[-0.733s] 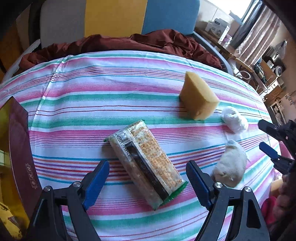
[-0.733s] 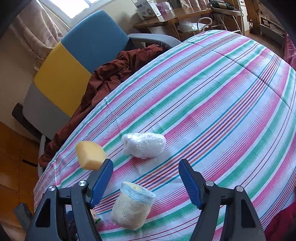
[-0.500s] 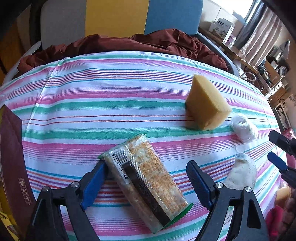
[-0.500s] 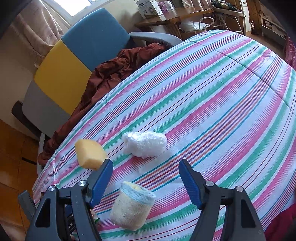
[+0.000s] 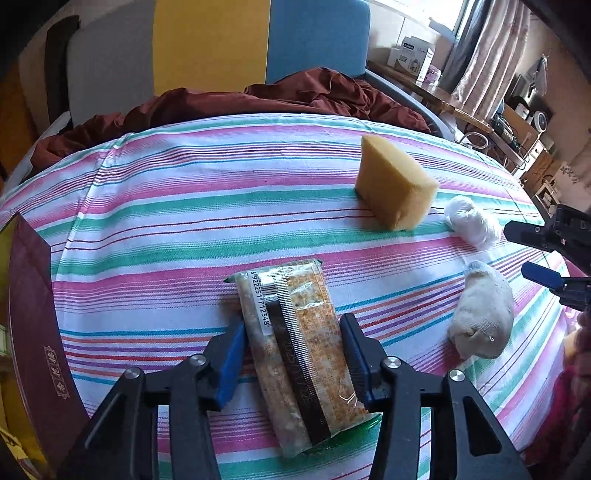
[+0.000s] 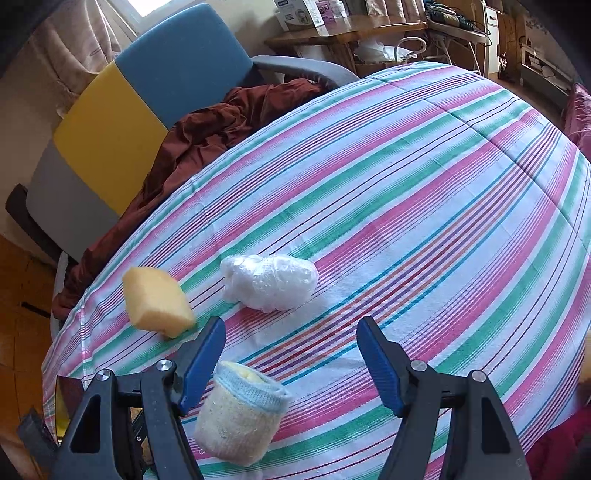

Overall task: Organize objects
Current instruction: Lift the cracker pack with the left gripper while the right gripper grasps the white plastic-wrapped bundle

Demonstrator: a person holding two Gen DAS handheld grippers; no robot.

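Ahead of my left tool, past the far edge of the striped cloth point(image 5: 184, 206) covering the worktop, a crumpled rust-red blanket point(image 5: 295, 99) lies heaped on a chair point(image 5: 207, 40) with grey, yellow and blue back panels. To that tool's left a dark maroon box point(image 5: 33, 314) meets the cloth's edge. Far ahead and right, a wooden side table point(image 6: 354, 31) carries small cartons point(image 6: 299, 13) beside a pale curtain point(image 5: 487, 55).

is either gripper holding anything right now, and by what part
The left gripper clamps the cracker packet across its long sides, near mid-length. The right gripper is open, holding nothing.
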